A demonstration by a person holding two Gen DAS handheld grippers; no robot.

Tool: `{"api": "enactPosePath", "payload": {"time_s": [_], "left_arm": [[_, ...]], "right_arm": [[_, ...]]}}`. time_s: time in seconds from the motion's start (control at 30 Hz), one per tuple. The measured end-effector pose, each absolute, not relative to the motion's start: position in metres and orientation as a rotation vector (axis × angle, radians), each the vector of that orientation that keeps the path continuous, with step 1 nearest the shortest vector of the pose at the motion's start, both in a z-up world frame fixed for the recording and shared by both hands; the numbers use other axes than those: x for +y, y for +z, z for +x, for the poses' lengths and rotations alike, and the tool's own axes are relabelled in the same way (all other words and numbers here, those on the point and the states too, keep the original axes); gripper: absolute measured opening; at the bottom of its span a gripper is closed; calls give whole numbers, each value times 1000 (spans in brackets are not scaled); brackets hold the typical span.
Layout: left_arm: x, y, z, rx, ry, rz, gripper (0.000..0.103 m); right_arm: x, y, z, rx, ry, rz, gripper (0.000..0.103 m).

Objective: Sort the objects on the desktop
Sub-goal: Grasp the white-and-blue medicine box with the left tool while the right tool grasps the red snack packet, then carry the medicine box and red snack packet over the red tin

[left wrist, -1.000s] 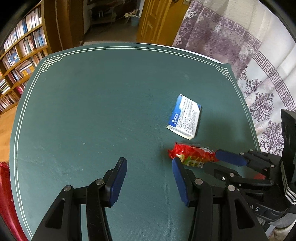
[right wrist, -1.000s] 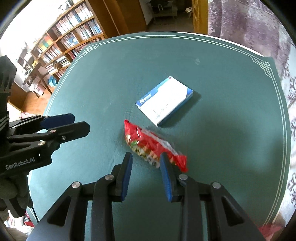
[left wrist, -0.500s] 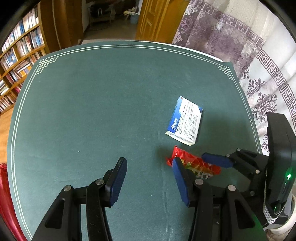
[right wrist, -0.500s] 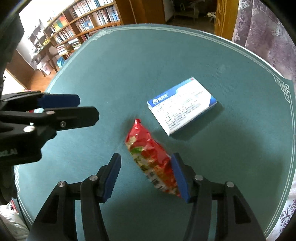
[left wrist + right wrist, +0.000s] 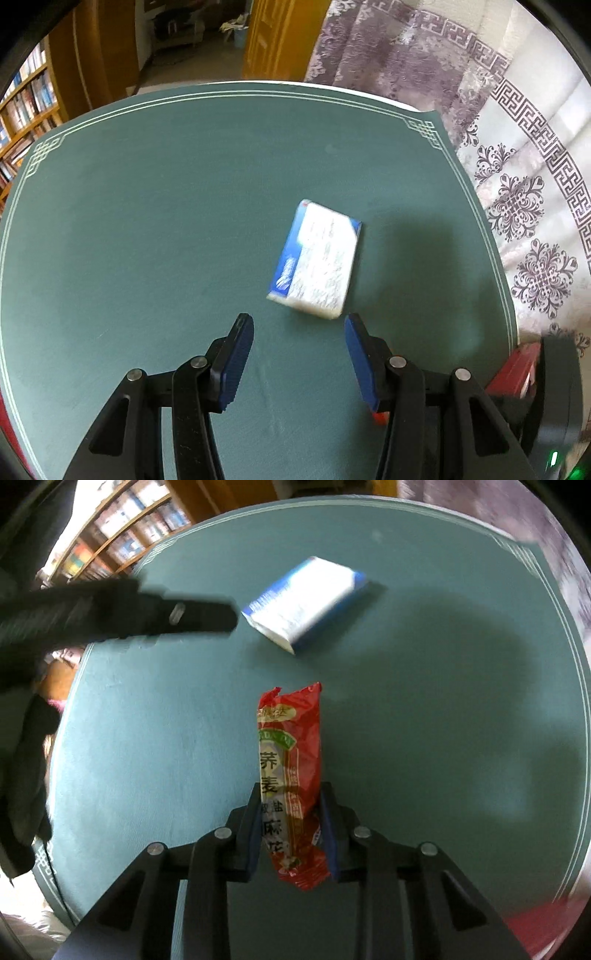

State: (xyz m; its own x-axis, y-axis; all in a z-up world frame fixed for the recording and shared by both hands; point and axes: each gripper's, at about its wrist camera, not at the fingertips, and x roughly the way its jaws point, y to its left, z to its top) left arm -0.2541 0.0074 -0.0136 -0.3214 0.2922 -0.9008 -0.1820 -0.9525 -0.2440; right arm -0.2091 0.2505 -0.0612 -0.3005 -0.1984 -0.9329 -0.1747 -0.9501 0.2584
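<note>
A red snack packet stands lengthwise between the blue pads of my right gripper. Its jaws are closing and both pads press on the packet's sides. A white and blue box lies flat on the green mat, just ahead of my left gripper, which is open with nothing between its fingers. In the right wrist view the box lies beyond the packet. The left gripper shows there as a dark blur to the box's left.
A patterned purple and white cloth hangs past the mat's right edge. Bookshelves stand beyond the table's far left. A dark gloved hand fills the left edge of the right wrist view. The right gripper's body sits at the lower right.
The right jaws spread around the red packet, then closed on it. The left gripper moved toward the box, which now sits just ahead of its fingertips.
</note>
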Motion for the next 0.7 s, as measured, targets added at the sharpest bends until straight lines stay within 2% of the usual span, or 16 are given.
{"api": "enactPosePath", "payload": {"time_s": [0.23, 0.37, 0.43, 0.7], "left_arm": [[33, -26, -288, -20, 2362, -1561, 53], [40, -40, -299, 16, 2322, -1584, 53], [42, -42, -299, 22, 2315, -1579, 57], [56, -45, -296, 81, 2307, -1592, 58]], "right_arm": [[257, -64, -159, -607, -2472, 1883, 30], [260, -65, -146, -622, -2468, 1887, 30], [263, -66, -141, -626, -2470, 1887, 30], [273, -67, -124, -649, -2472, 1894, 30]]}}
